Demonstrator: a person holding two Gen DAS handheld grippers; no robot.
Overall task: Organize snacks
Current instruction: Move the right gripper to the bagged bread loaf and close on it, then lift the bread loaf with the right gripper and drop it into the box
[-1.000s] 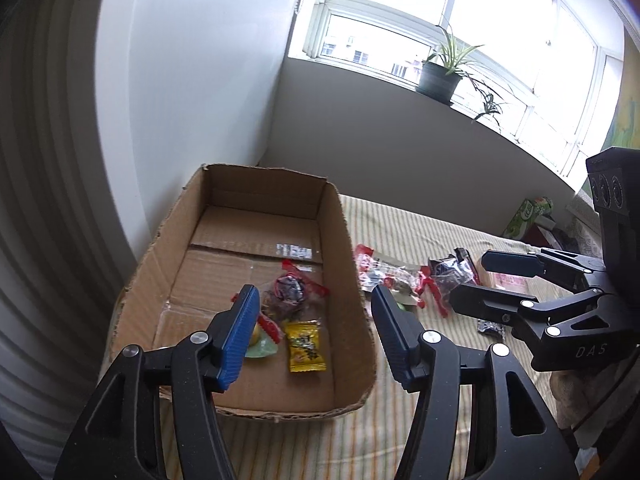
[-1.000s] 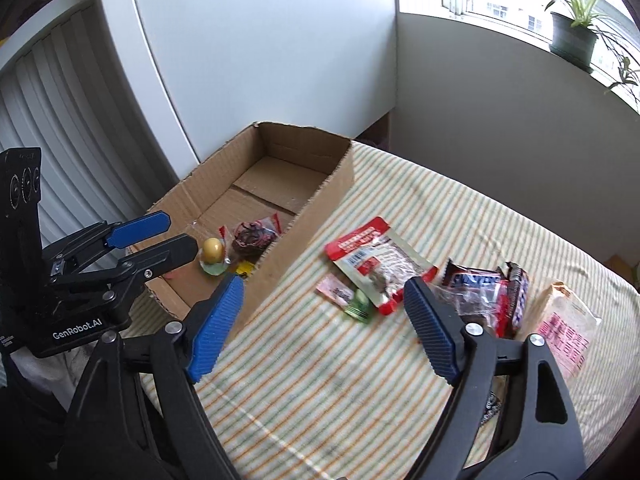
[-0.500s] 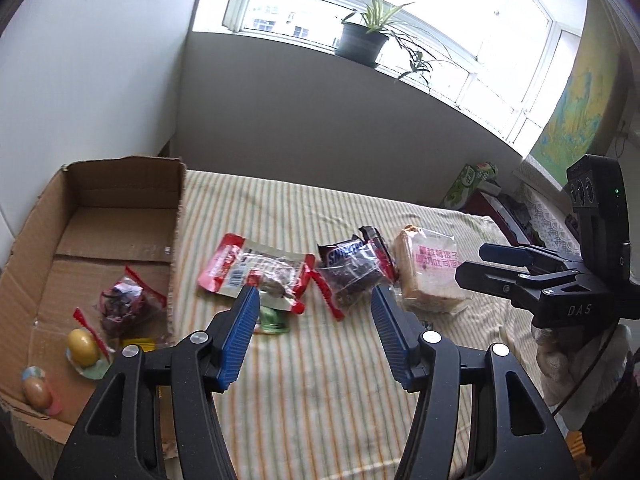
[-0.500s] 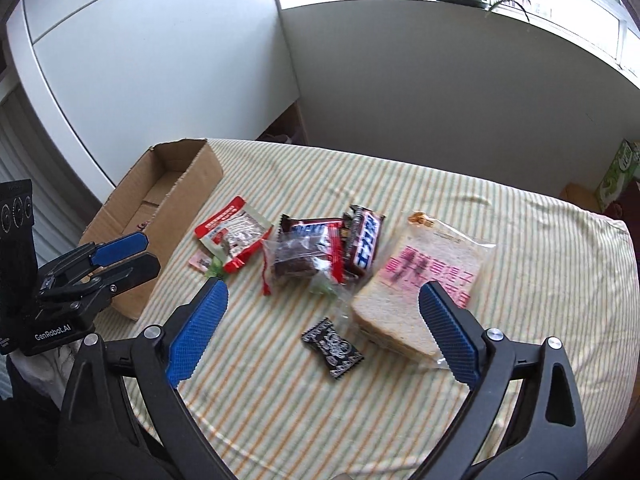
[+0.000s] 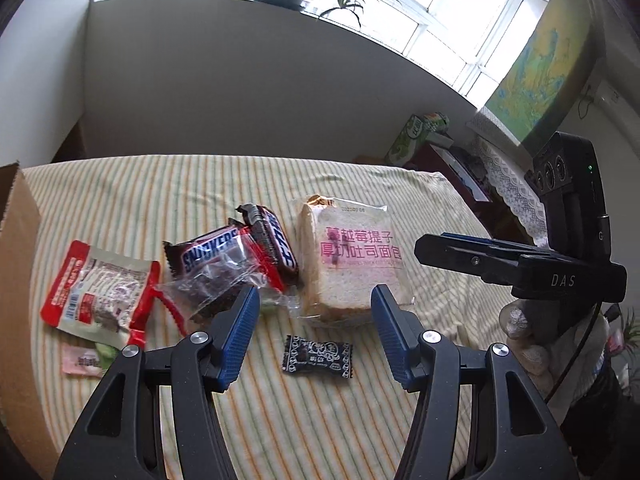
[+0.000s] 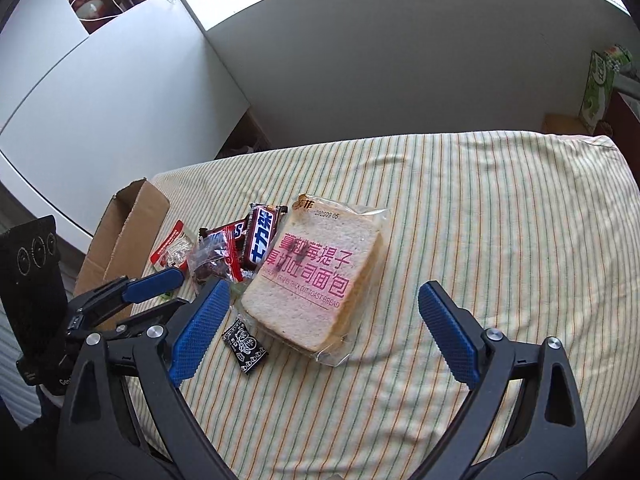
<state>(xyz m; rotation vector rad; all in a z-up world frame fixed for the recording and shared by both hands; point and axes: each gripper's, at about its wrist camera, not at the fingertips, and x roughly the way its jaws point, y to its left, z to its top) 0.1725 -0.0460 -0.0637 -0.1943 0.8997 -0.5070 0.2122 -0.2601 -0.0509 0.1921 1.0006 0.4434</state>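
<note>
both grippers hang over a striped tablecloth [image 6: 480, 208], jaws spread wide and holding nothing. the bagged toast bread [image 6: 316, 276], a soft square slab in clear crinkly plastic, lies near the table's middle, straight ahead of the right gripper [image 6: 320, 320], the nearer of the 2. the left gripper [image 5: 316, 336] points at a small black candy wrapper [image 5: 318, 356]. glossy snickers bars [image 5: 240, 248] lie toward the cardboard box [image 6: 120, 240] at the left edge.

Bread bag [image 5: 352, 264] right of Snickers bars [image 5: 240, 248] — candy [image 5: 318, 356] before them.
</note>
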